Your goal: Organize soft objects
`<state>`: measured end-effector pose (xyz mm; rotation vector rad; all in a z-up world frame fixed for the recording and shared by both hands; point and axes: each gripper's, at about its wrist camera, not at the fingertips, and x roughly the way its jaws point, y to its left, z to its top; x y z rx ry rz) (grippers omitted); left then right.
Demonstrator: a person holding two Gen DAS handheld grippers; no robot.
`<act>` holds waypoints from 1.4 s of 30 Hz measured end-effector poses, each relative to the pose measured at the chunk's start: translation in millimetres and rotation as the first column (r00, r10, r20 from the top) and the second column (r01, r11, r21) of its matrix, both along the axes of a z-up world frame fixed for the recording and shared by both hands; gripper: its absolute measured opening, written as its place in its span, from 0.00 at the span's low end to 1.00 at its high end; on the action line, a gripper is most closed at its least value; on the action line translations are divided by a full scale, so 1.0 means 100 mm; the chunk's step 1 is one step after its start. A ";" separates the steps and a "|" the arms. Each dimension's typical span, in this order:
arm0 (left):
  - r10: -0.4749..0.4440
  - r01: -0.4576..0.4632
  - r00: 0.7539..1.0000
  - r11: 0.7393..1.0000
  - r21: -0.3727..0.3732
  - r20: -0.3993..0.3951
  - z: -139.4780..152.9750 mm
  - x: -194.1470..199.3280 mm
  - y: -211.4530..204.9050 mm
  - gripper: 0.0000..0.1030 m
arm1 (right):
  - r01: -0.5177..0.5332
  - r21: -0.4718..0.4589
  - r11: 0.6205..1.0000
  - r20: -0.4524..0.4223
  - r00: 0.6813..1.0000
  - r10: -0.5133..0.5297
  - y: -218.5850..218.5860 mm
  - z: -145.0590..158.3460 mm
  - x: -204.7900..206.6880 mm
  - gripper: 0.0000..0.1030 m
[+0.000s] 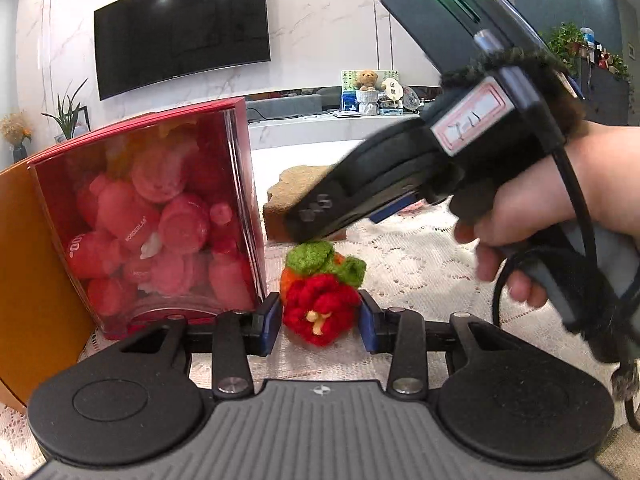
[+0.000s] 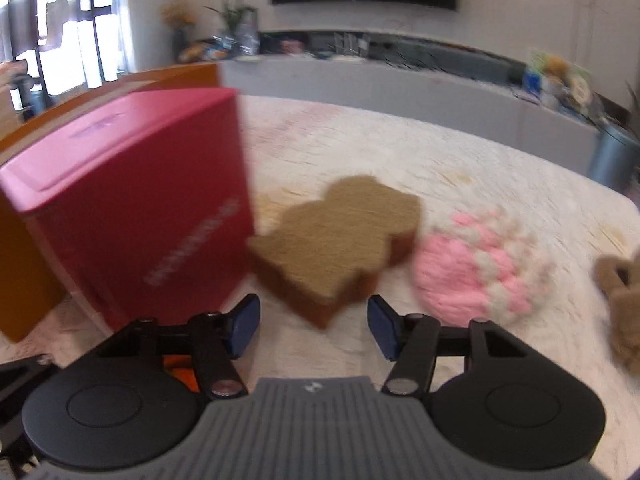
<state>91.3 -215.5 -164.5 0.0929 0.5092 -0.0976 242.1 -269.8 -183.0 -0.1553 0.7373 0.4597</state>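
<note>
A knitted red, orange and green soft toy [image 1: 320, 296] lies on the lace tablecloth between the fingers of my left gripper [image 1: 318, 322]; the jaws are open around it and do not squeeze it. A red box [image 1: 156, 216] with a clear front, full of pink soft toys, stands just to its left. My right gripper [image 2: 314, 328] is open and empty, above and just short of a brown bear-shaped sponge [image 2: 340, 240]. A pink and white knitted pad [image 2: 476, 268] lies right of the sponge. The right gripper's body [image 1: 400, 184] hangs over the sponge [image 1: 296, 196] in the left wrist view.
An orange box [image 1: 24, 280] stands behind the red box [image 2: 132, 208]. A tan plush toy [image 2: 620, 292] lies at the table's right edge. A TV, a low cabinet and plants stand beyond the table.
</note>
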 end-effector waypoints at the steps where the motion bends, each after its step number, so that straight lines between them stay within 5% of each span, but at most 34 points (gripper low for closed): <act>1: -0.002 0.002 1.000 1.000 -0.003 -0.001 0.00 0.00 0.01 0.44 | 0.005 -0.012 1.000 0.007 1.000 -0.005 -0.03 -0.01 0.00 0.50; 7: -0.002 0.002 1.000 1.000 0.001 0.000 0.01 0.03 0.03 0.44 | -0.047 0.002 0.999 0.009 0.999 0.047 0.01 -0.06 -0.02 0.17; 22: -0.005 0.005 1.000 1.000 -0.011 -0.007 0.01 0.04 0.04 0.46 | 0.040 -0.032 0.999 0.013 0.999 -0.039 -0.10 0.18 -0.18 0.09; 26: -0.007 0.007 1.000 1.000 -0.018 -0.009 0.01 0.04 0.07 0.46 | 0.064 -0.076 0.995 -0.017 0.998 -0.066 -0.18 0.30 -0.29 0.00; 31: -0.007 0.006 1.000 1.000 -0.020 -0.010 0.02 0.05 0.09 0.46 | 0.150 -0.117 0.982 -0.047 0.987 -0.156 -0.40 0.43 -0.47 0.00; 35: -0.007 0.007 1.000 1.000 -0.022 -0.010 0.02 0.05 0.08 0.46 | 0.077 -0.029 0.997 0.044 0.996 -0.075 -0.41 0.46 -0.56 0.03; 42: -0.005 0.005 1.000 1.000 -0.014 -0.005 0.03 0.04 0.11 0.48 | 0.027 -0.082 0.996 -0.018 0.999 -0.029 -0.15 0.17 -0.34 0.17</act>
